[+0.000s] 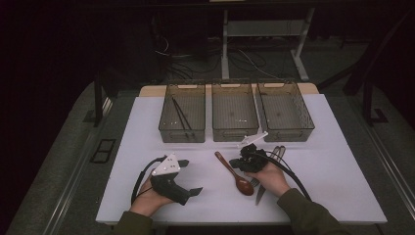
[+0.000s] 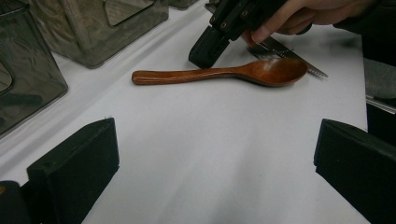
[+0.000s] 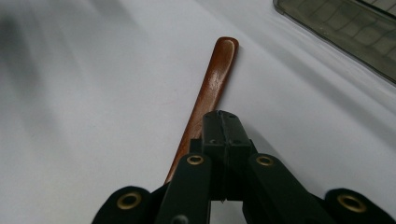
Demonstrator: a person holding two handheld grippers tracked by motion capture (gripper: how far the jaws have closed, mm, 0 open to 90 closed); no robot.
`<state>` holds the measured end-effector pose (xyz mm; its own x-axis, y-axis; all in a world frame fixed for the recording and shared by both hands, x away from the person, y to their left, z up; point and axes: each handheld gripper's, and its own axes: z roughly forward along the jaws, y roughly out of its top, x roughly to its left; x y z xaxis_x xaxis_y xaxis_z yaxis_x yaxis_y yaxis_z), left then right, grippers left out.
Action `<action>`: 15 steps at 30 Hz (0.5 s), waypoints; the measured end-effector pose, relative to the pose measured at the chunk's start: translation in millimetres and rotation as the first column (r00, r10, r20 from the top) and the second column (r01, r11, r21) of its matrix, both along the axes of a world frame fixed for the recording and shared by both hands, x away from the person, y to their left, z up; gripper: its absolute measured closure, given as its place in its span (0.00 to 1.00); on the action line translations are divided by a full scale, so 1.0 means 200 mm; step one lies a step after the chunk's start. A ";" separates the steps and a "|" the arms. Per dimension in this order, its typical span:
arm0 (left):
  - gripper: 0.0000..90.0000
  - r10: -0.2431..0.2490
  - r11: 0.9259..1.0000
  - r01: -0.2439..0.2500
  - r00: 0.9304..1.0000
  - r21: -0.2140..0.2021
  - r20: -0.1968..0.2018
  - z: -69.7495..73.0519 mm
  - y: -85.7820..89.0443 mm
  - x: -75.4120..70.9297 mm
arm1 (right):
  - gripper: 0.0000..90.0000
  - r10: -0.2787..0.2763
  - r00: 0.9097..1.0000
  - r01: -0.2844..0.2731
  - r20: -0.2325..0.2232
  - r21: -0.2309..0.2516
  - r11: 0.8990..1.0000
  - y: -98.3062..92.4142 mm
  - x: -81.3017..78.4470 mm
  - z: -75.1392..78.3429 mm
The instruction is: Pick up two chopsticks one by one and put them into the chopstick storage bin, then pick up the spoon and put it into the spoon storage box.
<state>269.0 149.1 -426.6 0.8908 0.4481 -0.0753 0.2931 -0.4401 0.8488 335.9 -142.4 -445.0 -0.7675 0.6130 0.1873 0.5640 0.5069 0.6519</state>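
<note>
Right gripper (image 3: 219, 123) hovers with jaws pressed together over the wooden spoon (image 3: 210, 88); left gripper (image 2: 215, 158) rests spread.

A glossy reddish-brown wooden spoon (image 1: 235, 173) lies on a white bench (image 1: 333, 171). Beyond the spoon stand three smoky grey translucent bins (image 1: 235, 117) with grid-patterned floors; beside the spoon, a silver serrated knife (image 2: 299, 58) and a black gripper (image 3: 223, 135) with brass-coloured rivets.

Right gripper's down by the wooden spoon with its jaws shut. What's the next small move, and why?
Probably open the right gripper and straddle the wooden spoon at its handle. The jaws are pressed together with nothing between them, their tips beside the handle, so they cannot grip yet. The spoon lies flat on the table.
</note>
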 end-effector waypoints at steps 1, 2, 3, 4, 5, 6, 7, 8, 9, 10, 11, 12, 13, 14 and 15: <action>0.00 -0.001 1.000 0.001 1.000 0.001 0.000 0.00 0.00 0.00 | 1.00 -0.001 1.000 0.001 -0.004 0.002 1.000 0.00 0.00 0.00; 0.00 -0.002 1.000 0.002 1.000 0.002 0.000 0.00 0.00 0.00 | 1.00 0.001 1.000 -0.001 -0.003 -0.001 1.000 0.01 0.00 0.00; 0.00 -0.001 1.000 0.001 1.000 0.000 -0.001 0.00 0.00 0.00 | 1.00 0.001 1.000 -0.001 -0.002 -0.001 1.000 0.01 0.00 0.00; 0.00 -0.002 1.000 0.002 1.000 0.003 0.000 0.00 0.00 0.00 | 1.00 0.005 1.000 -0.005 -0.004 0.000 1.000 0.01 0.00 0.00; 0.00 -0.003 1.000 0.003 1.000 0.001 0.002 0.00 0.00 0.00 | 1.00 0.006 1.000 -0.006 -0.002 -0.002 1.000 0.02 0.00 -0.01; 0.00 -0.001 1.000 0.001 1.000 -0.001 0.002 0.00 0.00 0.00 | 1.00 0.010 1.000 -0.010 -0.004 -0.003 1.000 0.02 0.00 -0.01; 0.00 0.001 1.000 -0.001 1.000 -0.003 0.002 0.00 0.00 0.00 | 1.00 0.012 1.000 -0.012 -0.005 -0.004 1.000 0.02 0.00 -0.01; 0.00 0.000 1.000 0.000 1.000 -0.004 0.004 0.00 0.00 0.00 | 1.00 0.015 1.000 -0.015 -0.007 -0.003 1.000 0.03 0.00 -0.01; 0.00 -0.001 1.000 0.001 1.000 -0.004 0.005 0.00 0.00 0.00 | 1.00 0.017 1.000 -0.017 -0.007 -0.004 1.000 0.03 0.00 -0.01; 0.00 0.000 1.000 0.000 1.000 -0.004 0.004 0.00 0.00 0.00 | 1.00 0.022 1.000 -0.022 -0.010 -0.004 1.000 0.04 0.00 -0.01; 0.00 0.001 1.000 -0.001 1.000 -0.005 0.002 0.00 0.00 0.00 | 1.00 0.027 1.000 -0.028 -0.014 -0.004 1.000 0.04 -0.01 -0.01; 0.00 0.001 1.000 -0.001 1.000 -0.005 0.002 0.00 0.00 0.00 | 1.00 0.035 0.999 -0.035 -0.013 -0.004 0.999 0.04 -0.01 -0.01; 0.00 0.000 1.000 0.000 1.000 -0.004 0.002 0.00 0.00 0.00 | 1.00 0.040 0.999 -0.040 -0.014 -0.005 0.999 0.05 -0.01 -0.01; 0.00 0.000 1.000 0.000 1.000 -0.004 0.002 0.00 0.00 0.00 | 1.00 0.045 0.999 -0.045 -0.016 -0.006 0.999 0.05 -0.01 0.00; 0.00 0.001 1.000 -0.001 1.000 -0.004 0.002 0.00 0.01 0.00 | 1.00 0.054 0.998 -0.054 -0.015 -0.006 0.999 0.06 -0.02 0.00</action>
<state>269.3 150.1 -426.0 0.8905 0.4486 -0.0756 0.2922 -0.4366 0.8509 332.7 -130.9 -445.8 -0.7968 0.5719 0.1951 0.5452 0.5413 0.6401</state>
